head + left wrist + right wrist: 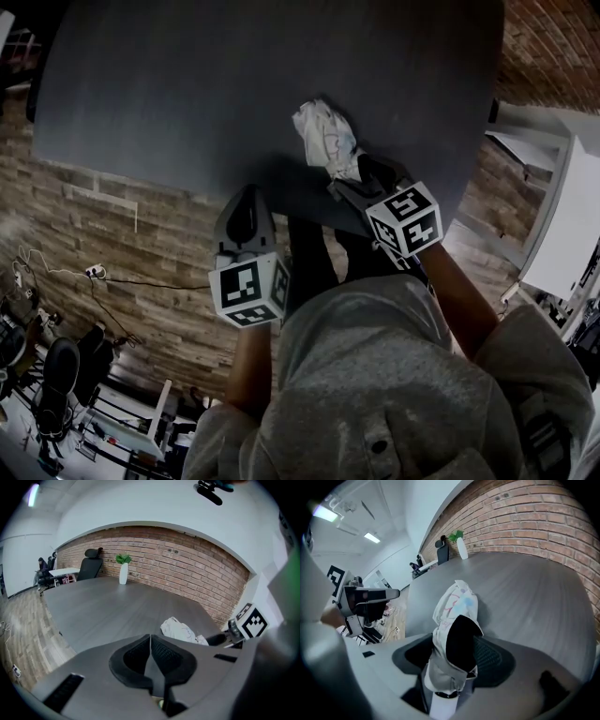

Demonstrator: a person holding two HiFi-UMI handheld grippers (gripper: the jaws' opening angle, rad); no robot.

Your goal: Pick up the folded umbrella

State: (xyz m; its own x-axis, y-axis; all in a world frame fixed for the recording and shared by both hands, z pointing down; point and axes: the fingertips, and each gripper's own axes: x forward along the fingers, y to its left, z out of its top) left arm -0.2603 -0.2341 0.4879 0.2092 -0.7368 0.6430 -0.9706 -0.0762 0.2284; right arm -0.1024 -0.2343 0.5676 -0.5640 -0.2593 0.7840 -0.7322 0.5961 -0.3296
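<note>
Table [117,606] bare left of and beyond umbrella [180,631]; vase [123,573], chair [89,566] at far end; brick wall [187,569] along right.

Head view is pretty dim and murky for me. The dark surface [187,94] soaks up the light, and only the white folded umbrella [325,139] really pops. Both gripper views are way brighter, lit from above by ceiling strip lights [371,537], and the umbrella throws a soft shadow on the surface in the right one. Heavy fisheye bends the brick wall [187,569], the corners go black, and anything close to the lens looks soft.
</note>
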